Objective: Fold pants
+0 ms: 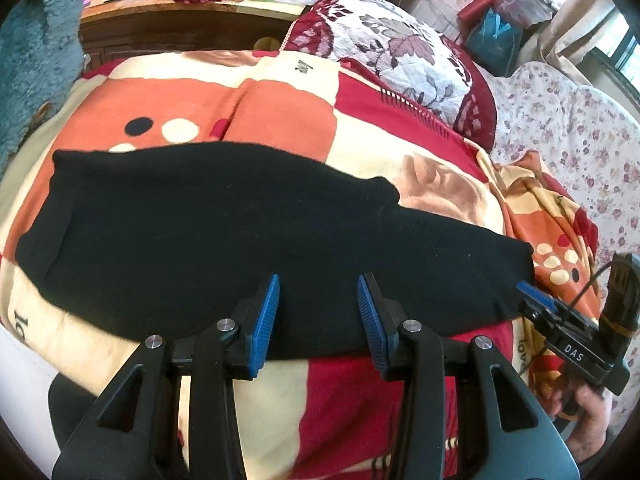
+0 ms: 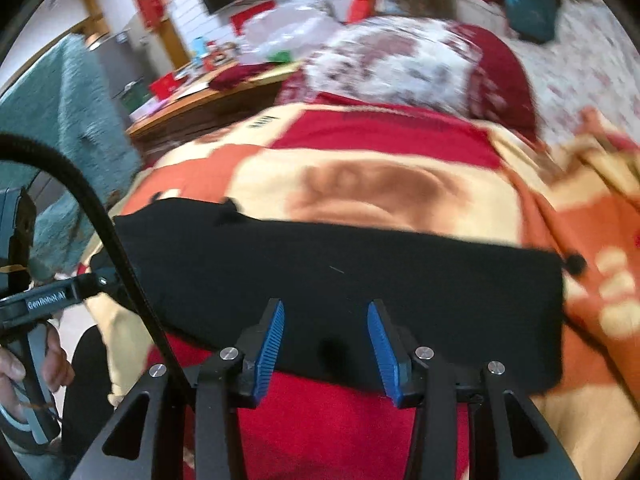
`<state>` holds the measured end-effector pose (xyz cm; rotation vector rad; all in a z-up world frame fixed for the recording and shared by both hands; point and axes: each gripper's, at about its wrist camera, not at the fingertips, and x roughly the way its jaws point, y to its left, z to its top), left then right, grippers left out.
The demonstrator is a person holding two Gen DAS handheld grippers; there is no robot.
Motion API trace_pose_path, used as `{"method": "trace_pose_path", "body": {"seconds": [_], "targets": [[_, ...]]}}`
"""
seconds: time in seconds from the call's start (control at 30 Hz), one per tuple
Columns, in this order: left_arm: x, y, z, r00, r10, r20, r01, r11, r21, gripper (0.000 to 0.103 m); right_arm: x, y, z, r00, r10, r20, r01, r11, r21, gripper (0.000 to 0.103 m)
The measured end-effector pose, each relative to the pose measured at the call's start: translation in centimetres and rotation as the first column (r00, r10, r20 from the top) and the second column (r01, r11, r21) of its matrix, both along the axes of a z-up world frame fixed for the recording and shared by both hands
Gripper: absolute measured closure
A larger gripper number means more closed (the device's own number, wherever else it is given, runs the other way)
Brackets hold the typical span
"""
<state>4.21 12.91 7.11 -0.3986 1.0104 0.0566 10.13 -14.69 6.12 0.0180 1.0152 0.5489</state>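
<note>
A: Right tool (image 2: 326, 344) status?
B: Blue pads spread, nothing between them, hovering over the near edge of the black pants (image 2: 340, 280).
A: Pants layout?
B: Flat band from 9 to 3 o'clock on the red-orange blanket (image 2: 360, 432). Left tool (image 2: 100, 280) at 9 o'clock, at the pants' end; view blurred.

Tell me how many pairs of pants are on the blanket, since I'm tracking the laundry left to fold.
1. The black pants lie flat across the patterned blanket, just ahead of both open tools. More could be hidden outside the views.
</note>
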Motion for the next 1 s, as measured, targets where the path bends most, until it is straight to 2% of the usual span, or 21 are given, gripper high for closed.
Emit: {"method": "trace_pose_path", "body": {"seconds": [0.13, 0.27, 0.4, 0.53, 0.7, 0.83, 0.87, 0.9, 1.0], "targets": [[0.9, -0.7, 0.4, 1.000, -0.020, 0.004, 0.020, 1.000, -0.003, 0.063, 0.1, -3.3, -0.6, 0.997, -0.072, -0.025, 0.072, 0.997, -0.007, 0.061], [1.7, -2.3, 1.1, 0.996, -0.083, 0.039, 0.083, 0.997, -0.005, 0.063, -0.4, -6.4, -0.9, 0.988, -0.136, -0.069, 0.137, 0.990, 0.019, 0.060], [3.1, -3.9, 0.8, 0.989, -0.145, 0.024, 0.145, 0.989, -0.027, 0.062, -1.2, -9.2, -1.4, 0.971, -0.208, -0.115, 0.215, 0.975, 0.056, 0.060], [4.8, -5.4, 0.1, 0.981, -0.191, 0.006, 0.191, 0.979, -0.069, 0.061, -1.6, -9.7, -2.5, 0.961, -0.217, -0.170, 0.229, 0.972, 0.057, 0.059], [6.8, -7.5, -0.3, 0.967, -0.256, -0.014, 0.254, 0.964, -0.085, 0.061, -1.7, -10.3, -3.6, 0.946, -0.244, -0.214, 0.264, 0.962, 0.073, 0.059], [8.1, -8.8, -0.6, 0.953, -0.303, -0.024, 0.298, 0.946, -0.124, 0.061, -1.2, -11.6, -4.8, 0.922, -0.297, -0.250, 0.324, 0.943, 0.072, 0.057], [8.5, -9.2, -0.7, 0.948, -0.316, -0.027, 0.309, 0.941, -0.137, 0.058, -1.0, -11.9, -5.1, 0.916, -0.308, -0.255, 0.338, 0.938, 0.081, 0.056], [9.0, -9.6, -0.8, 0.945, -0.327, -0.027, 0.320, 0.936, -0.147, 0.050, -0.7, -12.3, -5.4, 0.910, -0.321, -0.262, 0.356, 0.929, 0.098, 0.056], [10.2, -10.7, -0.8, 0.933, -0.359, -0.016, 0.352, 0.923, -0.158, 0.048, -0.1, -13.1, -5.5, 0.902, -0.336, -0.269, 0.390, 0.904, 0.176, 0.055]]}}
